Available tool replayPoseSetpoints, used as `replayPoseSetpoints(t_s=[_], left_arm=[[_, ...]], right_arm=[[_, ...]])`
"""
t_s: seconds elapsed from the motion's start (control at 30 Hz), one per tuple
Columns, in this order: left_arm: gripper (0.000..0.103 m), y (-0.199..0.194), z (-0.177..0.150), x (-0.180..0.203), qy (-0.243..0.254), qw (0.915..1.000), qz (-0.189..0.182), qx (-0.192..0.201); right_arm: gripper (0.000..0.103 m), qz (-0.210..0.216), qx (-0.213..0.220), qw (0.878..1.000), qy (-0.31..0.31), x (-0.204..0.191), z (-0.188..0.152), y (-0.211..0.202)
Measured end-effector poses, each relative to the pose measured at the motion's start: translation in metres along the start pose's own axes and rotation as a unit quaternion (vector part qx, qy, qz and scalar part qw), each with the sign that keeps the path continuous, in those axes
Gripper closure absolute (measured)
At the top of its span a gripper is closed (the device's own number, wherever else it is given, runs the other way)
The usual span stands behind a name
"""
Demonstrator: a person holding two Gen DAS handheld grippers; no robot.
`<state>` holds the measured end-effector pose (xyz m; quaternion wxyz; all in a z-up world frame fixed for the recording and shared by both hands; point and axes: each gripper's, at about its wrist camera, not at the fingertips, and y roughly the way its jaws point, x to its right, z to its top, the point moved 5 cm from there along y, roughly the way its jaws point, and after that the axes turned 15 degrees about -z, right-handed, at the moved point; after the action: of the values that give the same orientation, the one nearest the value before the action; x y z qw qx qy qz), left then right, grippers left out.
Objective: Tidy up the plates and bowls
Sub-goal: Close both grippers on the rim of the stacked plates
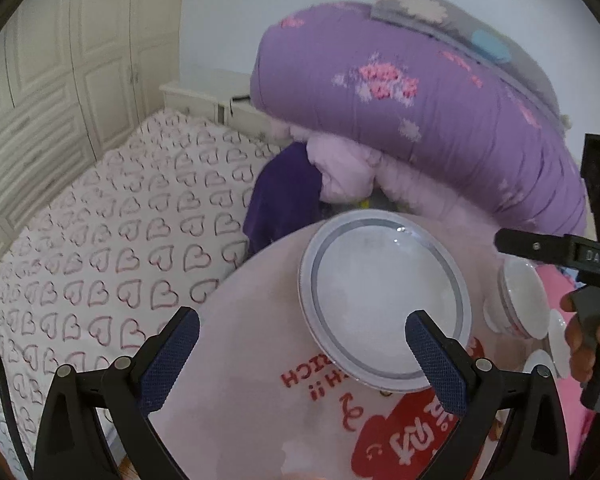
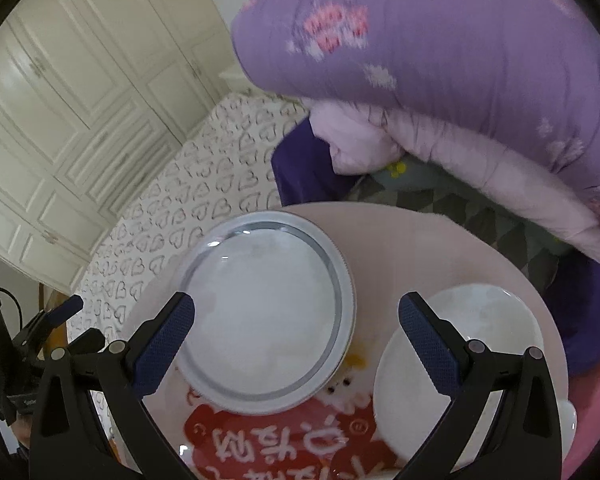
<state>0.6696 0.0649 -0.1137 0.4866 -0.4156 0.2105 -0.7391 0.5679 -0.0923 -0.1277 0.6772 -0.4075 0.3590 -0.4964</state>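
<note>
A white plate with a grey ring (image 1: 384, 300) (image 2: 266, 312) lies on a round pink table (image 1: 260, 340) (image 2: 420, 248). My left gripper (image 1: 302, 356) is open and empty above the table, its right finger over the plate's near rim. My right gripper (image 2: 296, 344) is open and empty, hovering between the plate and a white bowl (image 2: 460, 364). The bowl, with more white dishes beside it, shows at the right in the left wrist view (image 1: 524, 300). The right gripper's body (image 1: 572, 256) shows there too.
A bed with a heart-print sheet (image 1: 120, 240) (image 2: 204, 184) lies left of the table. A rolled purple quilt (image 1: 400, 92) (image 2: 440, 48) and pink bedding pile up behind it. White wardrobe doors (image 2: 68, 92) stand at the left.
</note>
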Motion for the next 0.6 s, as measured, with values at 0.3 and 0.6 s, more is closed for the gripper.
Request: replayPoseSetpoints(t_s=[0.3,0.6], left_arm=[[0.011,0.064,0.023,-0.035,-0.059,0.9960,-0.036,-0.057],[0.029,0.102,0.030,-0.050,-0.088,0.9909,-0.054,-0.086]], right_arm=[[0.000,-0.007,-0.048,0.999,-0.015,0.003,0.009,0.042],[0.007,-0.016,-0.072,0.997,-0.036,-0.003,0.007,0.059]])
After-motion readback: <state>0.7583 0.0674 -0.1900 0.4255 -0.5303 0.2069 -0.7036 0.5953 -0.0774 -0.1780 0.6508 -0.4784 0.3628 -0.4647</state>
